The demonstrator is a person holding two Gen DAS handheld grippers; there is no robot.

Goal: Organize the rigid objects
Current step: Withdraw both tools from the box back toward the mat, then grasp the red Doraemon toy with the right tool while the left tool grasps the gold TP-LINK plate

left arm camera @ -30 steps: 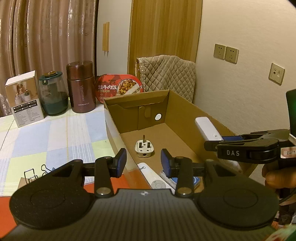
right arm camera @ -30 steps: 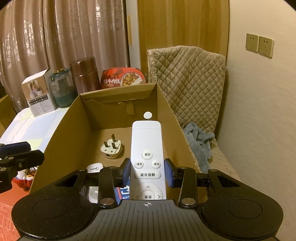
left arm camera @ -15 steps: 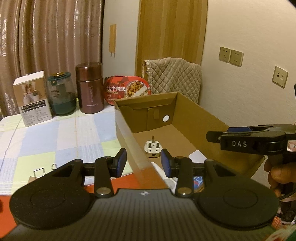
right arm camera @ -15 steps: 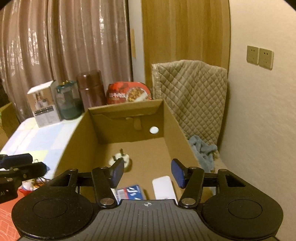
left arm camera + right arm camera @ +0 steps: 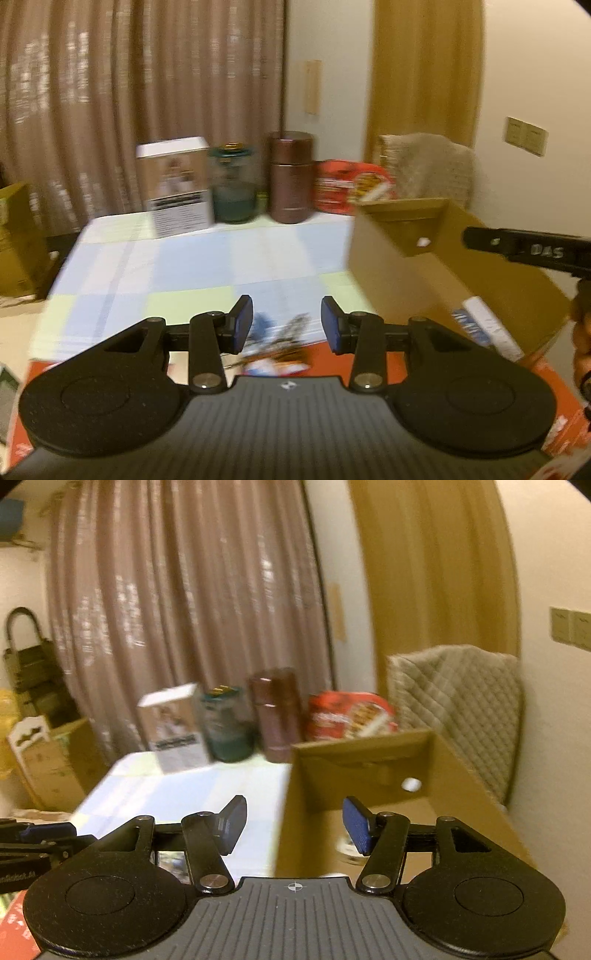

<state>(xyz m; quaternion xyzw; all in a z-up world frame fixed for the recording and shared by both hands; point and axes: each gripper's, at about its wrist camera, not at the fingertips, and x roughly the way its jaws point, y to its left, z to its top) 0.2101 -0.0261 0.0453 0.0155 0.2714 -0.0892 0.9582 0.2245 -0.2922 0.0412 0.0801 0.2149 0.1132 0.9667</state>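
A brown cardboard box (image 5: pixel 417 273) stands open on the right of the table; it also shows in the right wrist view (image 5: pixel 369 775). A white remote (image 5: pixel 487 328) lies inside it beside a blue-and-white item. My left gripper (image 5: pixel 287 325) is open and empty, left of the box, above a blurred heap of small objects (image 5: pixel 280 339) on the table's near edge. My right gripper (image 5: pixel 293 825) is open and empty, above the box's left wall. A white round object (image 5: pixel 349 845) shows inside the box, partly hidden by my right finger.
At the table's back stand a white carton (image 5: pixel 177 184), a green jar (image 5: pixel 232 184), a brown flask (image 5: pixel 291 177) and a red food pack (image 5: pixel 351 184). A quilted chair back (image 5: pixel 458 701) is behind the box. Cardboard boxes (image 5: pixel 48 760) stand at the left.
My right gripper let go of the white remote into the box, opened wide and drew back up and left. My left gripper swung left, away from the box, toward the table's near edge.
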